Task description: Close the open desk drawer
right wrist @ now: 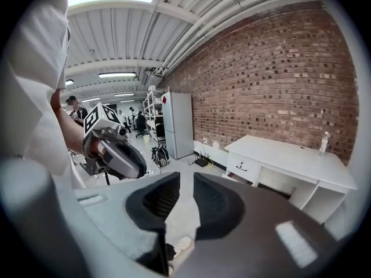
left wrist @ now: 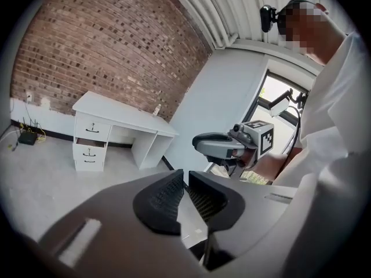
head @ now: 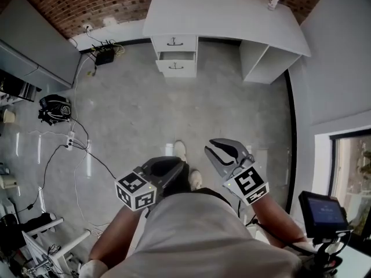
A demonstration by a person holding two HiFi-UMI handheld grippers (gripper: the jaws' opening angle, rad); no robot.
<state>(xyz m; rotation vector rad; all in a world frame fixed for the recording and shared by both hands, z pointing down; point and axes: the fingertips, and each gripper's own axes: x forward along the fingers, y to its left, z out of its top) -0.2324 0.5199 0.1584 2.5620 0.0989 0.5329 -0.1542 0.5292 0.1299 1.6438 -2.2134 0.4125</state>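
Step in hand: approach, drawer untouched. Left gripper point(left wrist: 185, 193) and right gripper point(right wrist: 186, 198): jaws slightly spread, empty. Open drawer point(head: 175, 65) of white desk point(head: 226, 13): well ahead of both jaws. Next likely: close in, push drawer front.

Red brick wall point(head: 87, 4); grey concrete floor point(head: 174, 114); window point(head: 352, 172) at right; ribbed white ceiling point(right wrist: 145, 33).

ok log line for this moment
stage: far from desk | drawer: open | left gripper: open, empty | right gripper: open, empty
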